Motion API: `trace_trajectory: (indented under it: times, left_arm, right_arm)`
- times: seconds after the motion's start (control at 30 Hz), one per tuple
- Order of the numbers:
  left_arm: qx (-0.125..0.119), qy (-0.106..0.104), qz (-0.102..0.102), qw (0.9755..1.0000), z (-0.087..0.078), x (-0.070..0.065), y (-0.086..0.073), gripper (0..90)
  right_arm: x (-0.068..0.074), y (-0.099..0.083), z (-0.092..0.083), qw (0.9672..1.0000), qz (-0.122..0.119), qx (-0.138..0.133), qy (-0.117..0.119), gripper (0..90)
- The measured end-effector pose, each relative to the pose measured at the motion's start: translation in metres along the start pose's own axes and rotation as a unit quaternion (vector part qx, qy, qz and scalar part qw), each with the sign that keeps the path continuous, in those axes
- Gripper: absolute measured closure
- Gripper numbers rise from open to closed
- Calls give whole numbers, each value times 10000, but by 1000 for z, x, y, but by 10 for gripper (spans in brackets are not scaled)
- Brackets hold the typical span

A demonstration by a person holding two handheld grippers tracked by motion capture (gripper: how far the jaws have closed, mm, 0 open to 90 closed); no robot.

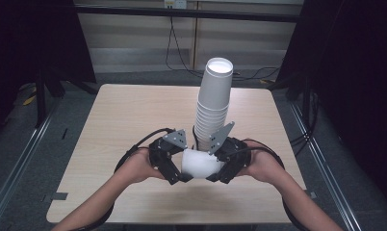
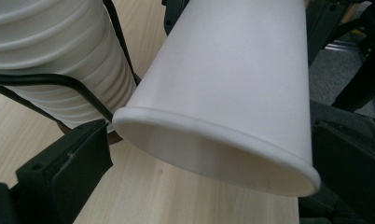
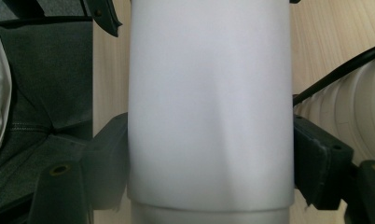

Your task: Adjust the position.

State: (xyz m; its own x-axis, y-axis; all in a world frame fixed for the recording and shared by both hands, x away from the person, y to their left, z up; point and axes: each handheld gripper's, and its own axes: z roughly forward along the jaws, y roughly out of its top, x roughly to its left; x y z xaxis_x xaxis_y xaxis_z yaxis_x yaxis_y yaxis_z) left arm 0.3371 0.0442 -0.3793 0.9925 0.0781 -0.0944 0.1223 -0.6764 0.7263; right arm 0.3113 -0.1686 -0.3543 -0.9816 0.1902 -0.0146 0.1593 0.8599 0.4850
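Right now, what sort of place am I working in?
Likely a lab or recording booth: a bare wooden table ringed by dark curtains, metal rails on the floor, and cables trailing down the back wall.

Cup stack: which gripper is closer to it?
Right. The right gripper, shut on the single cup, sits just right of the cup stack base. The left gripper, open, flanks the cup's left side, slightly farther off.
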Motion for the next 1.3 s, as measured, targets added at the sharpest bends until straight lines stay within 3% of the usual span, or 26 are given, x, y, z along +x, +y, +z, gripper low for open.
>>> trace_trajectory:
  times: [0.13,0.2,0.53,1.3]
  left_arm:
    - [-82,35,-58,9999,-2,3,-4,0]
    - [-255,3,-191,9995,-1,4,-7,0]
    - [-331,-152,-264,9990,2,5,-12,0]
    - [-365,-199,-210,9989,3,6,-13,0]
  right_arm:
    - [0,-1,-2,10000,15,-89,-12,237]
    - [-1,-2,-2,9999,1,-142,11,236]
    - [-1,-3,-2,9998,35,-216,18,236]
    - [-3,-6,-2,9994,124,-309,35,237]
